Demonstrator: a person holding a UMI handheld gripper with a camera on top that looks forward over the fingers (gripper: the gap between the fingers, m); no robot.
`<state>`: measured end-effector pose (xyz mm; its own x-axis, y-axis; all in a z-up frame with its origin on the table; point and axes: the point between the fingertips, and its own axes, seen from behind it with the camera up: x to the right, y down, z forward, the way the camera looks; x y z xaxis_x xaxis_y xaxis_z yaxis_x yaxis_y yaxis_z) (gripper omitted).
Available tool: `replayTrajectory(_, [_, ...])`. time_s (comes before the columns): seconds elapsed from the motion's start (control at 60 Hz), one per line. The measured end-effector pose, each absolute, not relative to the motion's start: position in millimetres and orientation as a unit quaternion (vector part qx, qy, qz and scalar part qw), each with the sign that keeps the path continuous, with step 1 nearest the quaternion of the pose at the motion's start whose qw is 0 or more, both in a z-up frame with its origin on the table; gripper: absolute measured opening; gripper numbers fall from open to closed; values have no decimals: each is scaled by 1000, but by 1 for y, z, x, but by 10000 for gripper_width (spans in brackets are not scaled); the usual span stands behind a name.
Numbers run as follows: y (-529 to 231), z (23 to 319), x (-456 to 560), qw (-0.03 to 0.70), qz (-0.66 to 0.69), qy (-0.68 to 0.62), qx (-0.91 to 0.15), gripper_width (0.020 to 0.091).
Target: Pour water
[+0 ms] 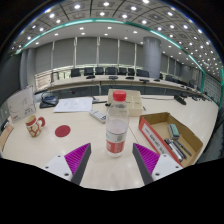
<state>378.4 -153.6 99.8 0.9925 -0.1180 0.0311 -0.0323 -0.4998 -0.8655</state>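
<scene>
Large meeting room, ceiling dotted with recessed lights, a teal band running along its curve. Long curved desks with dark chairs [76, 72] line the far side. Nearer, a pale wooden surface [70, 146] carries everything of interest.

Water bottle [117, 126]: clear plastic, red cap, red-and-white label, standing upright on the surface. It sits just ahead of the gripper [112, 161] and roughly centred between its two fingers. Both magenta pads [77, 157] are visible, one either side, each with a clear gap to the bottle. Gripper is released, fingers spread wide, nothing held.

Left of the bottle, apart from it: a small round red lid or coaster [63, 130] lying flat. Further left, a white mug [35, 125] with red trim and a handle, upright. Behind the mug, a clear upright stand or container [22, 102]; contents cannot be made out.

Behind the bottle: white papers [75, 104] spread flat, and a dark flat item [48, 100] beside them.

Right of the bottle: a long open box [159, 138] with a red edge, angled away from the right finger, holding small items too indistinct to name. A dark device [180, 99] lies further back on the right.
</scene>
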Motion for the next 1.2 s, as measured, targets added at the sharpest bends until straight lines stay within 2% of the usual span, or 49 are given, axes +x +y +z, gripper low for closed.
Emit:
replayTrajectory(0.25, [-67, 67, 396, 528, -19, 22, -849, 833])
replayTrajectory(0.283, [-59, 68, 394, 536, -14, 20, -844, 783])
replayTrajectory(0.383, [-44, 71, 399, 554, -24, 19, -832, 539])
replayTrajectory(0.533, [-37, 71, 397, 559, -28, 24, -829, 475])
replayTrajectory(0.567, [-37, 71, 396, 558, -30, 24, -829, 439])
replayTrajectory(0.683, [-38, 76, 395, 556, -53, 18, -830, 378])
replayTrajectory(0.817, [-33, 100, 387, 555, -108, -13, -825, 359])
replayTrajectory(1.033, [-7, 175, 341, 562, -225, -91, -791, 357])
replayTrajectory(1.2, [21, 226, 267, 551, -348, -205, -731, 356])
